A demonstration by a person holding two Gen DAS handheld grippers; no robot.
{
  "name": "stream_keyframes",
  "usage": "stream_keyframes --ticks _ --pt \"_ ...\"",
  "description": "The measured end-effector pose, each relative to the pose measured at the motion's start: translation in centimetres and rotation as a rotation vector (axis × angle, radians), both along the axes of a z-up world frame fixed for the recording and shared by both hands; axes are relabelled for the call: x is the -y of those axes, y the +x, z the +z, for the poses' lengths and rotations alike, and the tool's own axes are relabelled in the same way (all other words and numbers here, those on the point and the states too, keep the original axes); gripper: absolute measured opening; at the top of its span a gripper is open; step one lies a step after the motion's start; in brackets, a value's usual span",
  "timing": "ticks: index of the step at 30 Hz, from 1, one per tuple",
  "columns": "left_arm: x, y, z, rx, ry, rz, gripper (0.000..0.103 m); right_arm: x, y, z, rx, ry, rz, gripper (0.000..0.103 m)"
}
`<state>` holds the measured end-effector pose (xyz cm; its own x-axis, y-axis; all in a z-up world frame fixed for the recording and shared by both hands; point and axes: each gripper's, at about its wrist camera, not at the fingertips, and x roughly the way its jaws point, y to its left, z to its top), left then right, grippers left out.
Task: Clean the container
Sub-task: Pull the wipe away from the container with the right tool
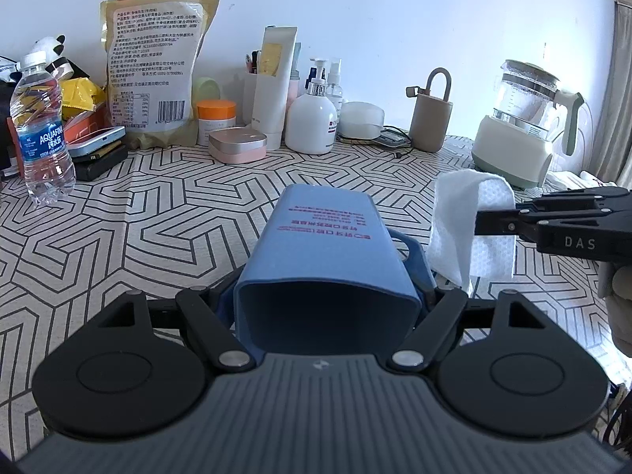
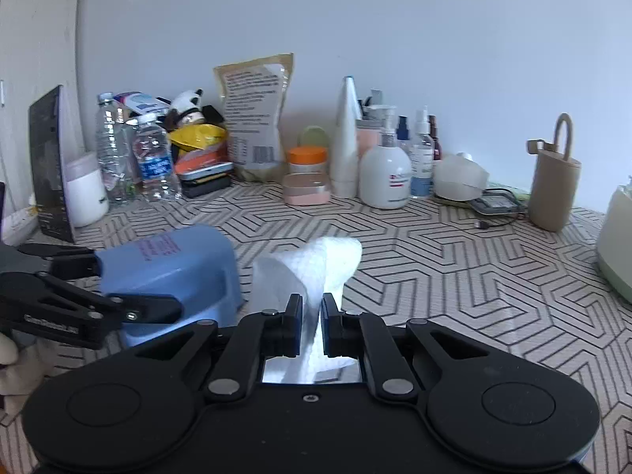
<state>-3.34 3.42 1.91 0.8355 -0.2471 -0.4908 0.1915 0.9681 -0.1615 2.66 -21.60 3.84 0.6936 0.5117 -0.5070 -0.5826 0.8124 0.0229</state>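
surface: patterned black-and-cream geometric tablecloth (image 1: 158, 205), white wall behind, clutter row along the back edge.
container: blue square plastic cup with handle (image 1: 324, 260), lying on its side, mouth toward the left wrist camera, base pointing to 12 o'clock; red print on the upper face.
left gripper: left gripper (image 1: 328, 296) clamped across the cup near its rim, jaws wide on both side walls; cup looks lifted or tipped, cannot tell if it touches the table.
right gripper: right gripper (image 2: 312, 316) pinched together on a folded white textured wipe (image 2: 312, 264), wad sticking out past the tips.
relation: wipe sits at 3 o'clock of the cup in the left view, just beside the handle, not touching the wall yet.
step: judged as bringing the wipe onto the cup for wiping.
how to do well: keep the left clamp steady, press the wad flat on the wall, wipe base to rim; for the inside, swing round to the mouth.
risk: wipe slipping out; clear plastic water bottle (image 1: 41, 130) at 10 o'clock, well apart.
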Motion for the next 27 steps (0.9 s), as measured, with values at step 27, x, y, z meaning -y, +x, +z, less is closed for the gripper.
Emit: stream_keyframes --ticks 27 --pt "-0.4 0.2 -0.2 -0.019 -0.041 0.019 0.084 -0.8 -1.8 0.0 -0.024 0.052 0.075 0.035"
